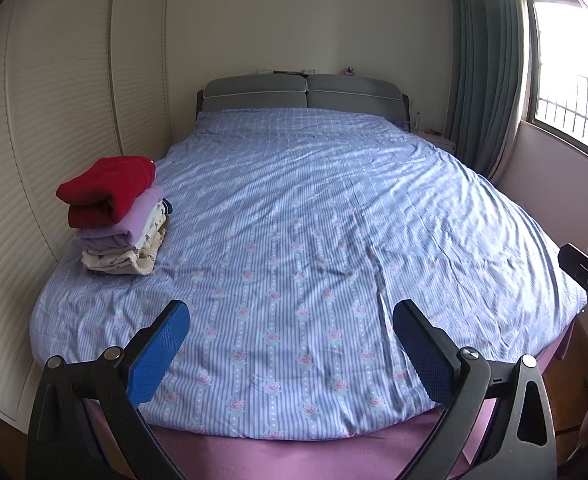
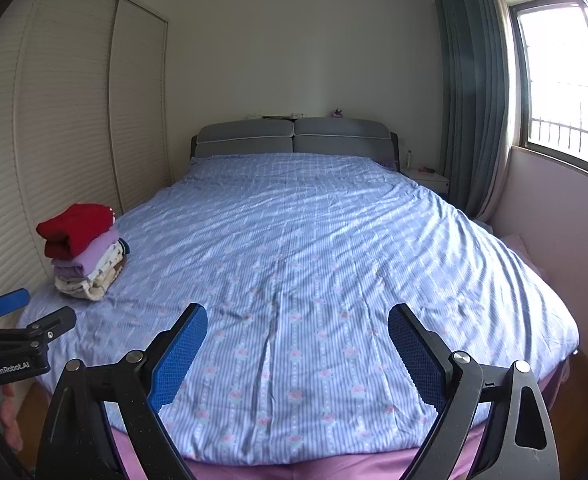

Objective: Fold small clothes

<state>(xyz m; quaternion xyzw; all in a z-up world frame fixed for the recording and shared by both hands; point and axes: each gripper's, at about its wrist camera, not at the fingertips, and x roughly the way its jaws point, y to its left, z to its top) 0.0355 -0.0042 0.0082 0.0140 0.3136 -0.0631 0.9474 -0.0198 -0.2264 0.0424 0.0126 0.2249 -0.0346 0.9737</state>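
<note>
Clothes point(image 1: 114, 216) stacked; left tool point(image 2: 34, 312) (right view) spread.

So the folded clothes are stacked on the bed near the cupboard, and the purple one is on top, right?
Not quite. The top piece of the folded clothes stack is the red folded garment; the pale purple folded garment lies just under it, as the left wrist view shows. The rest is right: the stack sits on the blue striped flowered bedspread near the cream slatted cupboard doors.

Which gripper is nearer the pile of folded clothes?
Left. The left gripper is beside the pile, on its side of the bed; the right gripper is farther right.
</note>
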